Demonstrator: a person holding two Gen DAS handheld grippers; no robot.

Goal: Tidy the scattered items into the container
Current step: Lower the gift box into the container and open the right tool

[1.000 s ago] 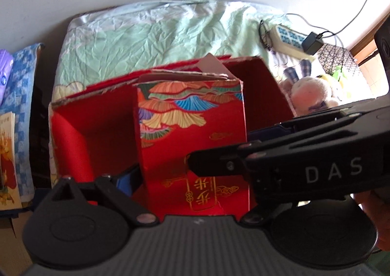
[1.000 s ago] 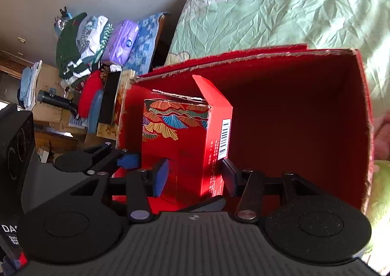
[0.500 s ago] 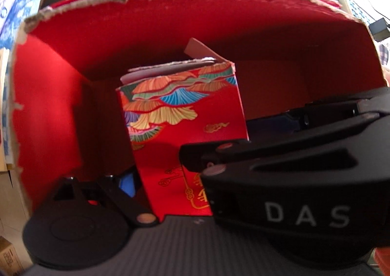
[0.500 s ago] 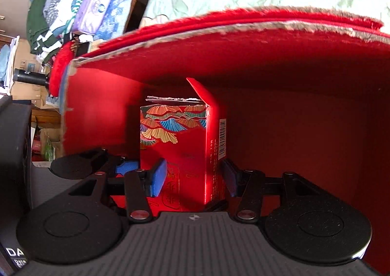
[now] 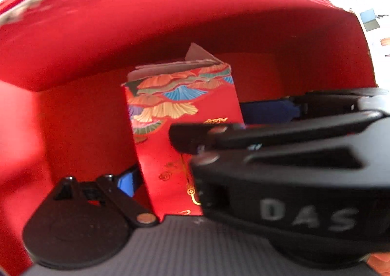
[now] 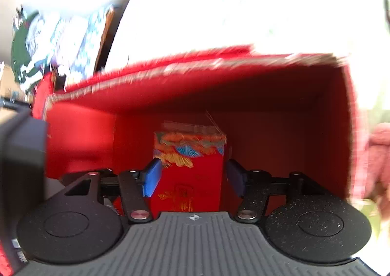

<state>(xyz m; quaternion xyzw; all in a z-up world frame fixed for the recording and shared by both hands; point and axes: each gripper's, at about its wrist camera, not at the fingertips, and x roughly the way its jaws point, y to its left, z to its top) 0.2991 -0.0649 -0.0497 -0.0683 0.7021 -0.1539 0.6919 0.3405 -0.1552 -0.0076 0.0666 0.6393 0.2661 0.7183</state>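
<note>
Standing upright inside the red container (image 5: 73,39), the small red carton (image 5: 185,115) with a fan pattern occupies the centre of the left wrist view, its top flap lifted toward 12 o'clock. The left gripper (image 5: 187,178) straddles the carton's lower part; one blue pad (image 5: 126,182) sits just beside the carton at 8 o'clock, but the opposite finger is hidden behind the right gripper's black body (image 5: 292,178), which crosses the frame from 3 o'clock, so whether the left claw grips or stands clear cannot be told. In the right wrist view, the same carton (image 6: 192,168) stands on the container floor with the container wall (image 6: 80,137) at 9 o'clock and its torn rim running across at 12 o'clock. The right gripper (image 6: 193,177) frames the carton, and its jaws are opening: the left blue pad (image 6: 152,177) lies at the carton's edge, and the dark right pad (image 6: 235,177) stands apart from the carton's side, so the carton is between the pads without being clamped. Folded clothes (image 6: 36,42) lie outside the container at 10 o'clock. This view is motion-blurred.
</note>
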